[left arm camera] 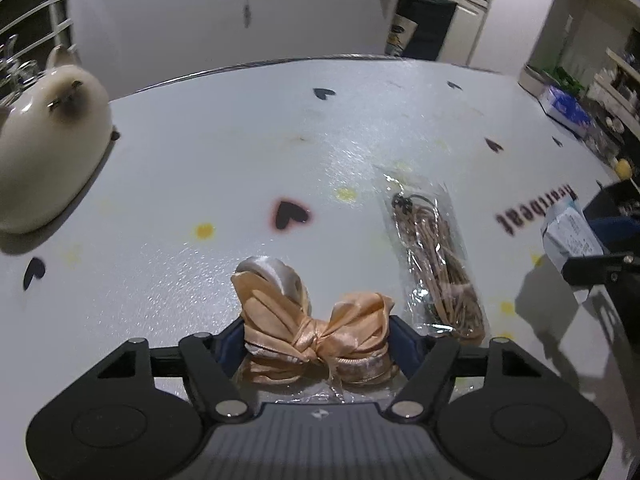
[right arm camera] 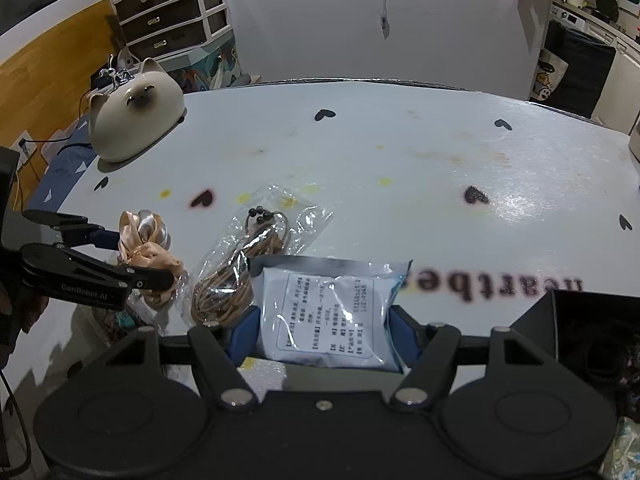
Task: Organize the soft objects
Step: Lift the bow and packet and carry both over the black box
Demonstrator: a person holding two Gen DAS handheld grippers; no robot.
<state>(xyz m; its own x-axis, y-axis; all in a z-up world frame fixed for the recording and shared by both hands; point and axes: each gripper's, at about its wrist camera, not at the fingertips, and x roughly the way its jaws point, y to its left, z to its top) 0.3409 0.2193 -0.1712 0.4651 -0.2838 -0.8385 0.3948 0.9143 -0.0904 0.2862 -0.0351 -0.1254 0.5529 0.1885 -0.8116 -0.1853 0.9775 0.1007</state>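
Note:
My left gripper is shut on a peach satin bow in clear wrap, at the table's near edge. The bow and the left gripper also show at the left of the right wrist view. My right gripper is shut on a pale blue packet with a printed label. A clear bag of tan cord lies on the table just right of the bow, and it shows between the two grippers in the right wrist view.
The white table has heart and dot prints. A cream cat-shaped ceramic pot stands at its far left edge, also in the left wrist view. A dark open box sits at the near right. Drawers stand behind the table.

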